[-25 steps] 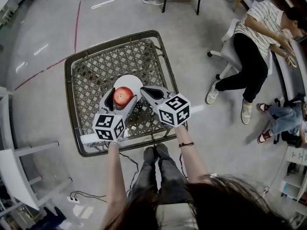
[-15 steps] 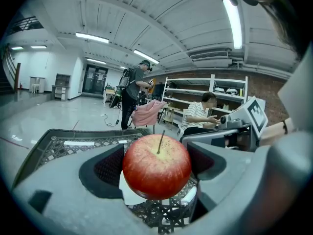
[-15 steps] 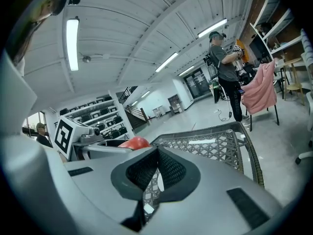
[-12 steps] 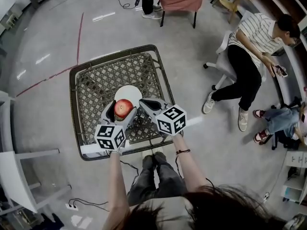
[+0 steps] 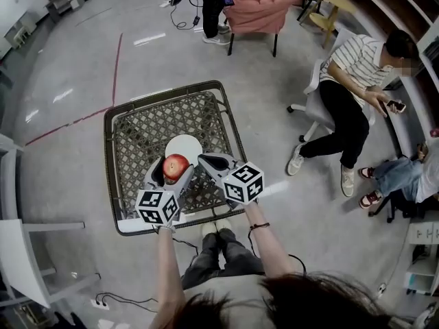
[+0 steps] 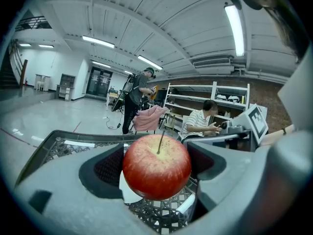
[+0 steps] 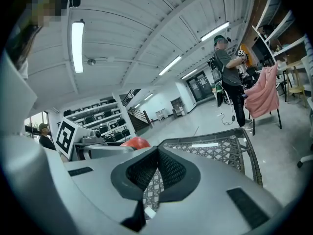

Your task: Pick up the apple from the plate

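A red apple [image 5: 176,164] with its stem up is clamped between the two jaws of my left gripper [image 5: 176,167], which is shut on it. In the left gripper view the apple [image 6: 156,166] hangs in the air, with the white plate [image 6: 128,195] showing below it. The plate [image 5: 184,146] lies bare on the wicker table, just beyond the apple. Beside it on the right, my right gripper [image 5: 204,160] holds nothing. Its jaw tips touch in the right gripper view [image 7: 157,149], where the apple's top [image 7: 137,142] peeks over the left gripper.
The square wicker table [image 5: 111,125] has a dark metal rim. A person sits on an office chair [image 5: 346,94] to the right, another stands by a pink-draped chair [image 5: 257,9] at the back. White furniture [image 5: 20,245] stands at the left. My legs are at the table's near edge.
My left gripper has carried the apple off the plate, up and back toward me. More of the plate shows now. The right gripper stayed alongside.
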`<move>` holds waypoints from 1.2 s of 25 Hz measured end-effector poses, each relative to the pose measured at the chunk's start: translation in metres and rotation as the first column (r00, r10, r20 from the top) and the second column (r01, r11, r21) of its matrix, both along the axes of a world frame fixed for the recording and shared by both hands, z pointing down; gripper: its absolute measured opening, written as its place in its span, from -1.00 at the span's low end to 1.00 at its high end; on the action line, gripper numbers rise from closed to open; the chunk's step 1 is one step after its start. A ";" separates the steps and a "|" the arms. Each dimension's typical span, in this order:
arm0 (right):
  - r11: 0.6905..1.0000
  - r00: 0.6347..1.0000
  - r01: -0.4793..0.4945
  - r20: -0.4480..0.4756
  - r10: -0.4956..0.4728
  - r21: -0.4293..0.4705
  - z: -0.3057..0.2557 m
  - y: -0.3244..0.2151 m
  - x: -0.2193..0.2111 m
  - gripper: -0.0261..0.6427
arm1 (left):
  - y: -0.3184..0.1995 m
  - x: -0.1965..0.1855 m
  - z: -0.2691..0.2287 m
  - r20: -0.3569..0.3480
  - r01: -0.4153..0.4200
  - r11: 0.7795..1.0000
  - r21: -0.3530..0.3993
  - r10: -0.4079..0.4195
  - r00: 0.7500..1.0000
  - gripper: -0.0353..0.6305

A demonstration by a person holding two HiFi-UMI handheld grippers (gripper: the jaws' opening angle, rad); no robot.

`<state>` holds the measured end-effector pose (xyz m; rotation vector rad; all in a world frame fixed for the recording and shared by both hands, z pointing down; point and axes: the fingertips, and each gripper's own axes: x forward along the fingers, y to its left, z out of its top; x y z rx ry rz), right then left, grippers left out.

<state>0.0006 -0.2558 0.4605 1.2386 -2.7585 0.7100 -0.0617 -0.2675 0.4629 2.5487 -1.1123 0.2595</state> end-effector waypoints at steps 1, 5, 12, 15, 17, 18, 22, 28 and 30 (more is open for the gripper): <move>1.000 1.000 0.001 0.002 -0.001 0.004 -0.002 0.002 0.000 -0.89 | 0.002 -0.001 -0.002 -0.004 0.000 1.000 0.003 0.000 1.000 0.34; 1.000 1.000 -0.004 0.016 0.004 0.016 -0.010 0.009 0.002 -0.89 | 0.007 -0.002 -0.014 -0.022 0.002 1.000 0.018 -0.002 1.000 0.34; 1.000 1.000 -0.005 0.030 0.004 0.031 -0.022 0.019 0.002 -0.89 | 0.018 -0.008 -0.027 -0.033 0.008 1.000 0.027 -0.007 0.999 0.34; 0.999 1.000 0.007 0.023 -0.008 0.043 -0.027 0.023 0.002 -0.89 | 0.021 -0.008 -0.033 -0.030 -0.002 0.999 0.042 0.003 1.000 0.34; 0.999 1.000 0.015 0.022 -0.016 0.050 -0.031 0.026 0.001 -0.89 | 0.022 -0.009 -0.038 -0.029 -0.007 0.999 0.050 0.008 1.000 0.34; 0.998 1.000 0.019 0.021 -0.020 0.053 -0.033 0.027 0.001 -0.89 | 0.023 -0.010 -0.041 -0.030 -0.007 0.999 0.054 0.009 1.000 0.34; 0.997 0.999 0.033 0.008 -0.034 0.064 -0.038 0.032 0.000 -0.89 | 0.027 -0.009 -0.049 -0.035 -0.014 0.998 0.068 0.016 0.999 0.34; 0.996 0.999 0.042 0.005 -0.042 0.080 -0.045 0.036 -0.001 -0.89 | 0.033 -0.008 -0.056 -0.041 -0.020 0.997 0.081 0.024 0.999 0.34; 0.995 0.999 0.043 0.003 -0.043 0.085 -0.048 0.037 0.000 -0.89 | 0.036 -0.008 -0.057 -0.047 -0.020 0.997 0.079 0.024 0.999 0.34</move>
